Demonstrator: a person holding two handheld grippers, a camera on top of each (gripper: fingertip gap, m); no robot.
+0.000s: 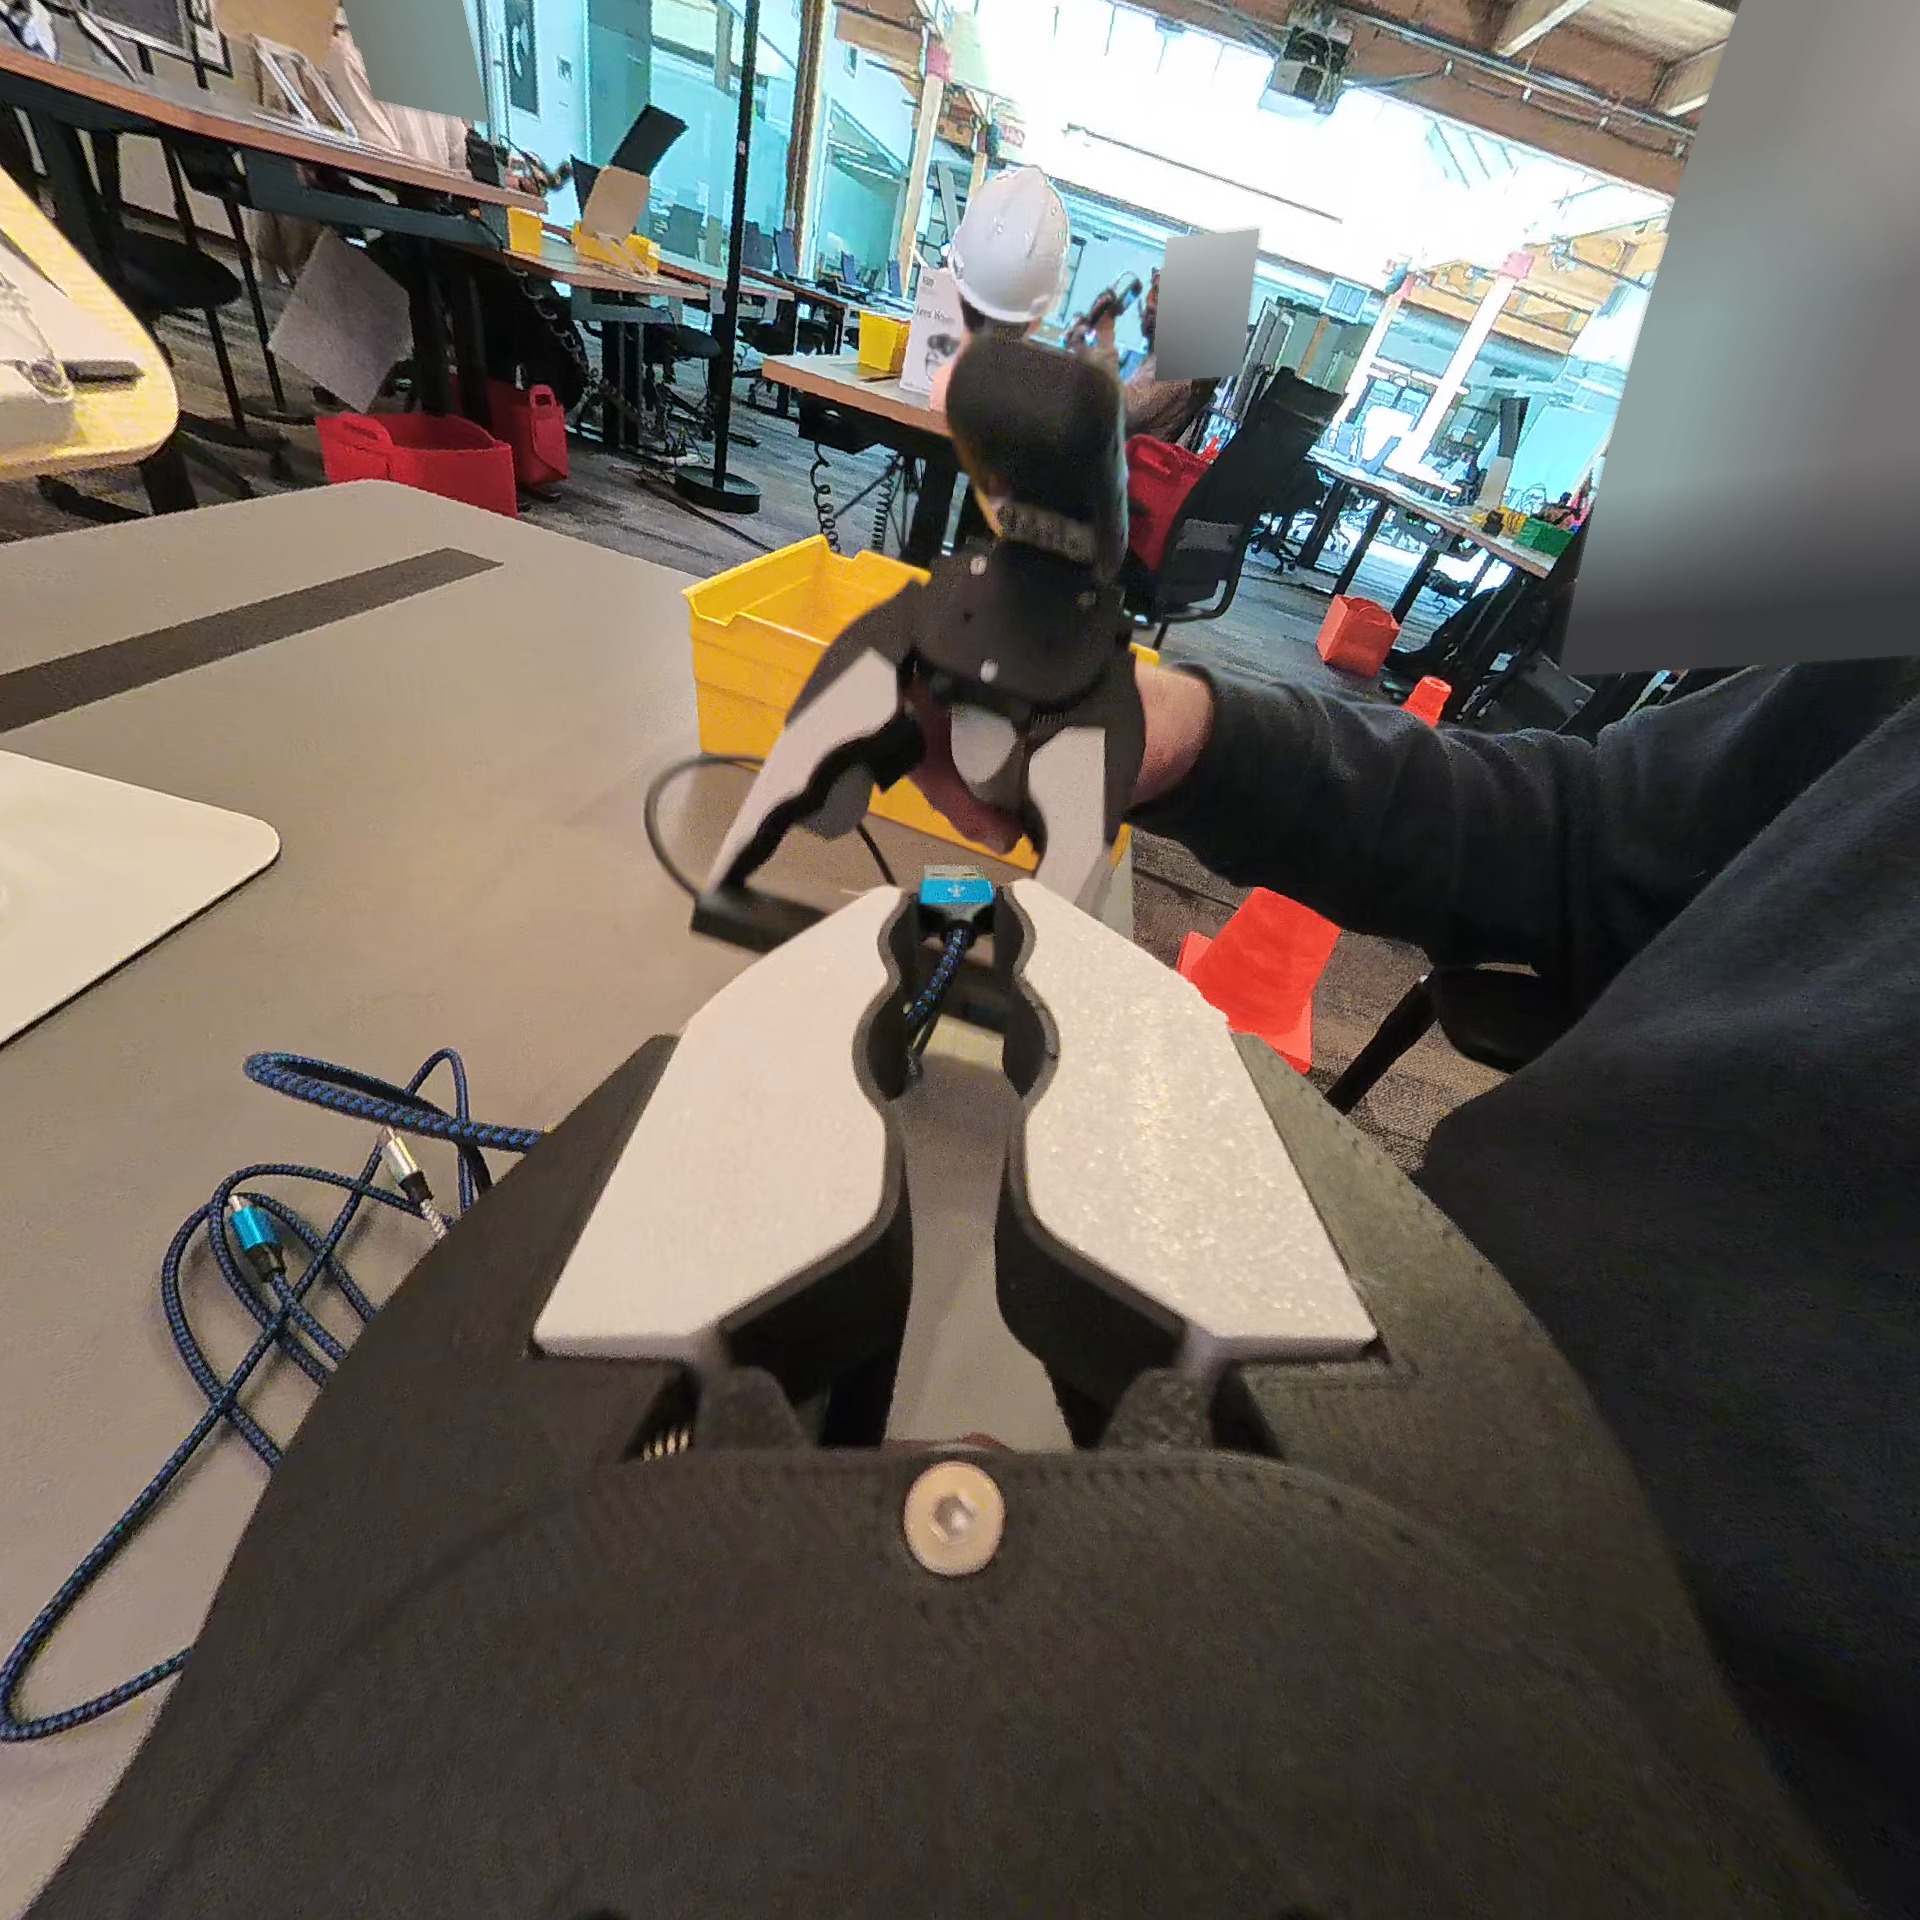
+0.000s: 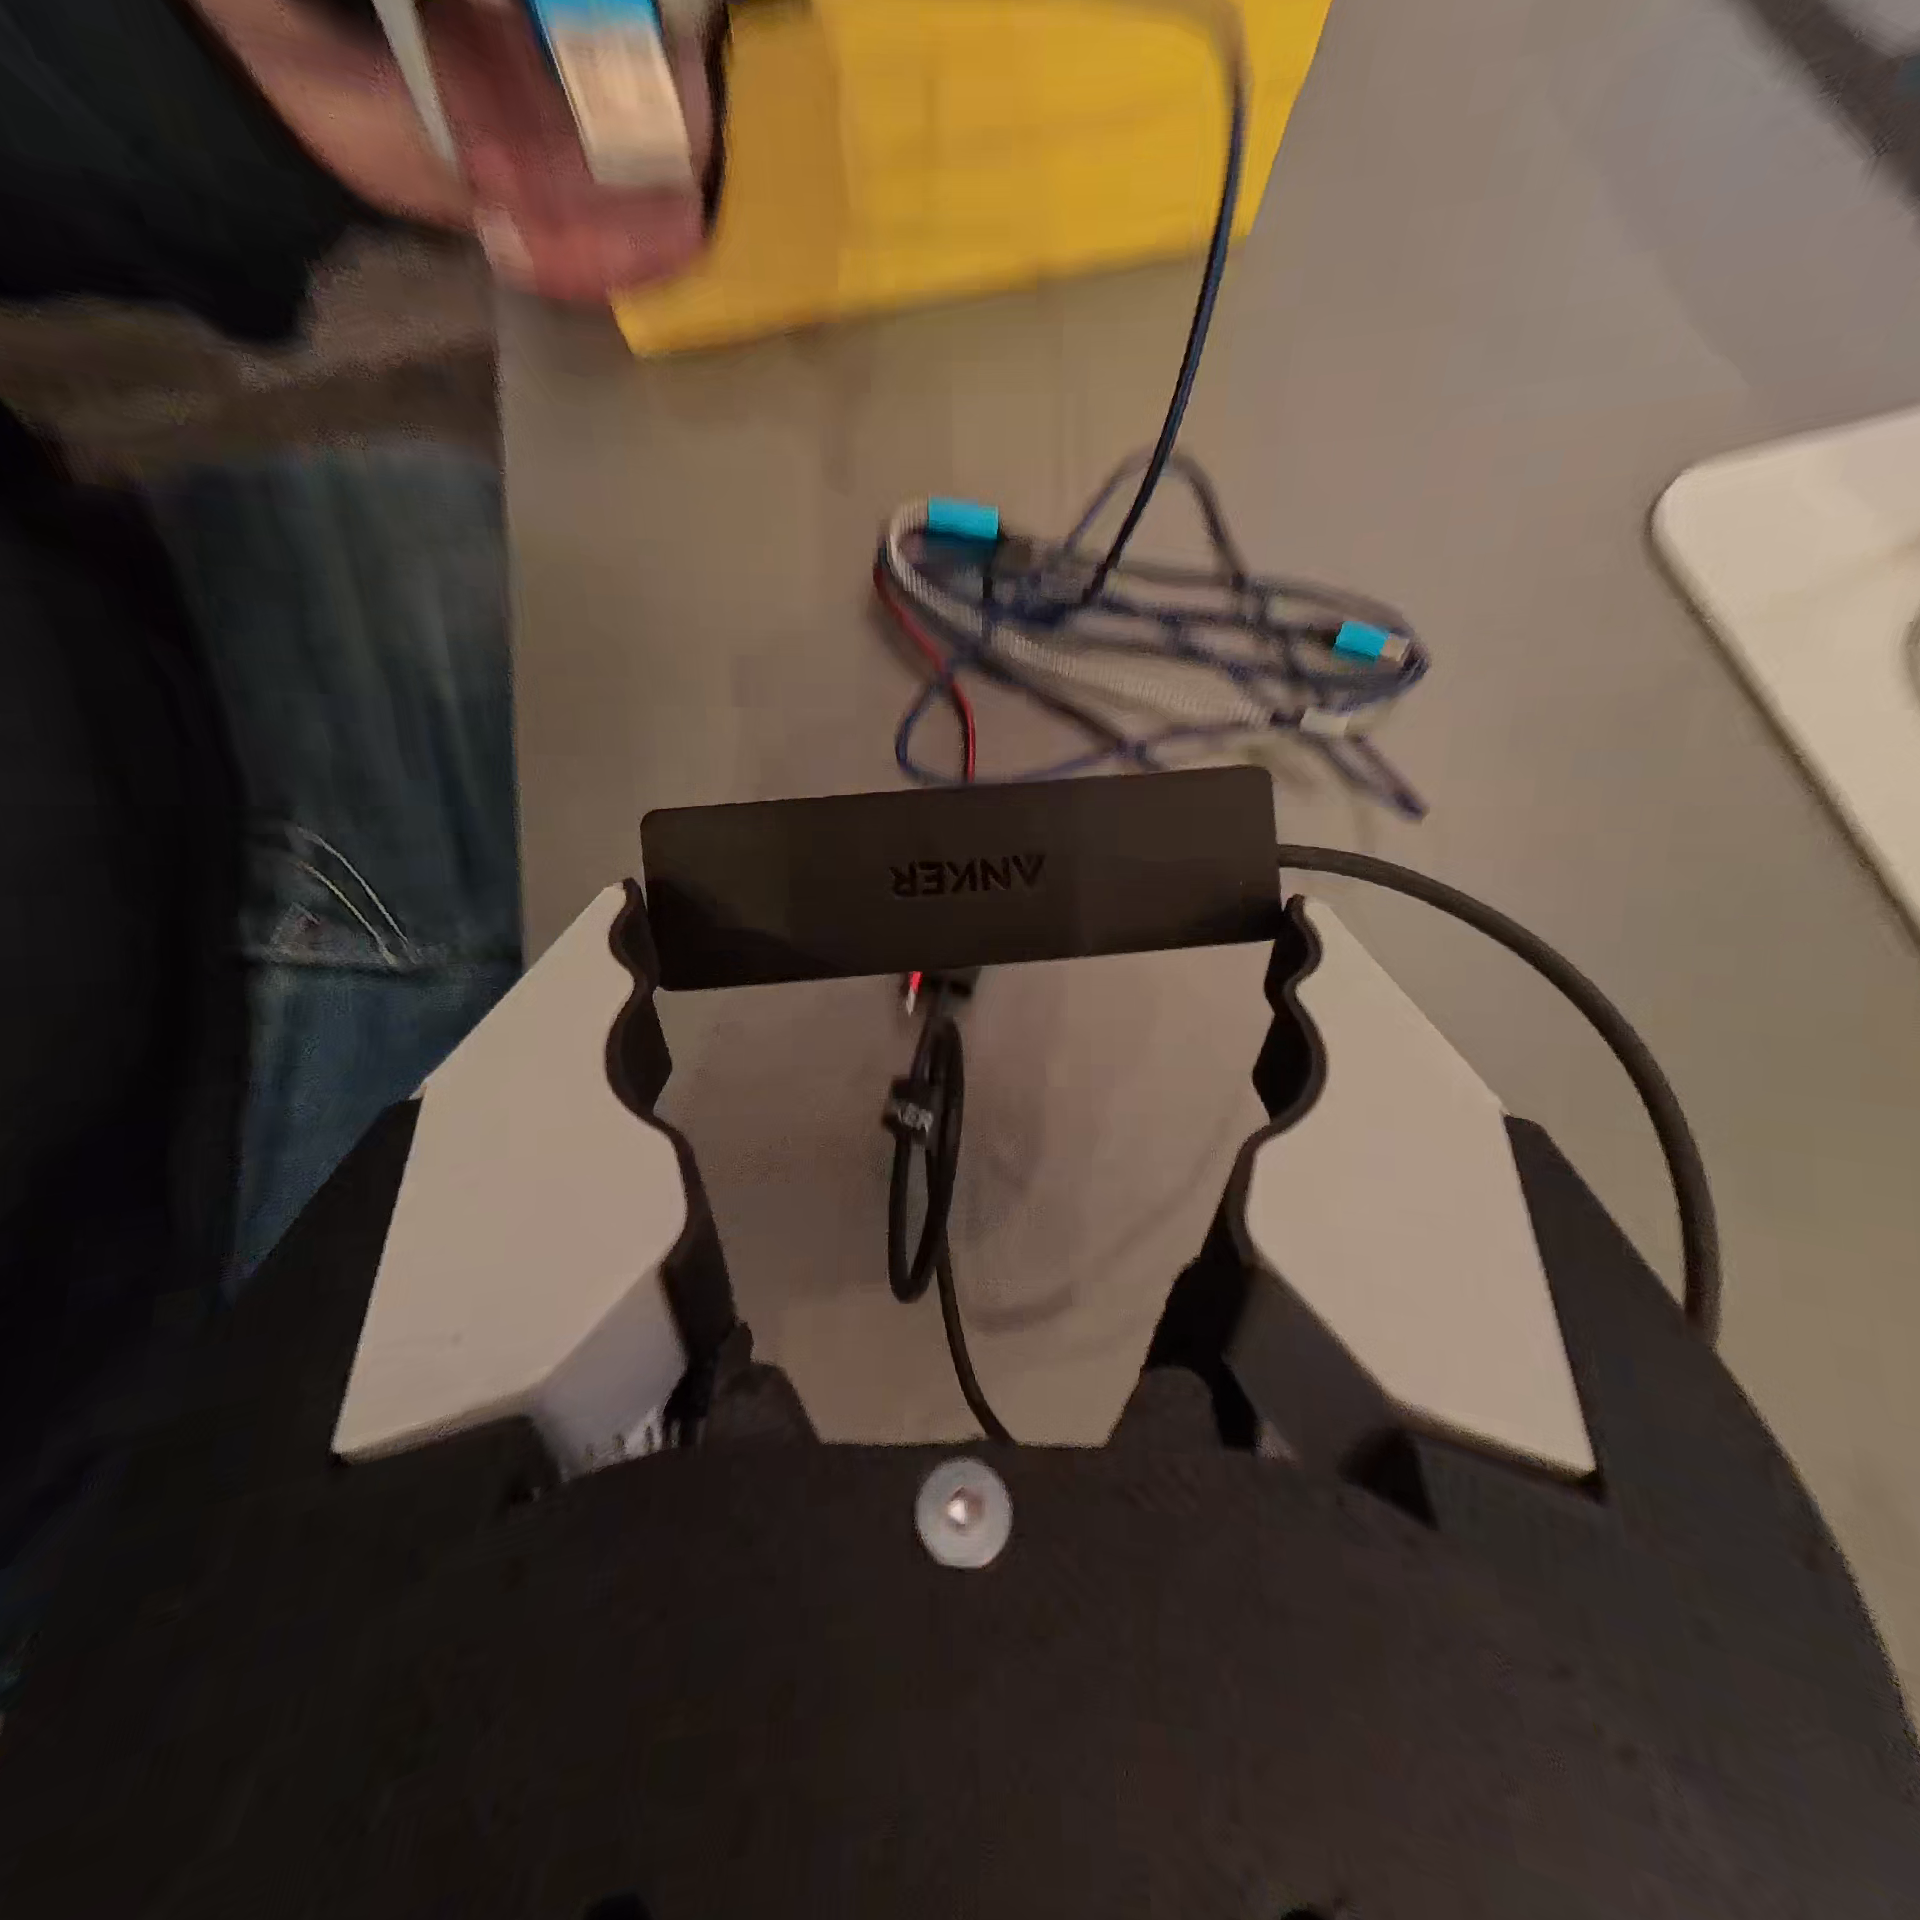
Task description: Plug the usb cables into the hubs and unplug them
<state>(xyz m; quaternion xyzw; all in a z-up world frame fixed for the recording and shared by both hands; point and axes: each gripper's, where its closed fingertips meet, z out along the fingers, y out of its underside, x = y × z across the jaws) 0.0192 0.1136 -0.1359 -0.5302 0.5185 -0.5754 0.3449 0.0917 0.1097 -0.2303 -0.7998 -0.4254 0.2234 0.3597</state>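
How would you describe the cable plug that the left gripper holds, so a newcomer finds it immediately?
On the grey table, find the left gripper in front of the yellow bin. Pinched at its fingertips is a blue USB plug with a silver tip. The other blue plugs lie loose in the cable tangle.

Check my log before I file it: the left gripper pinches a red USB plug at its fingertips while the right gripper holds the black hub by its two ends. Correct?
Not quite: the USB plug in the left gripper is blue, not red, as the left wrist view shows. The rest holds: the right gripper grips the black hub by its two ends.
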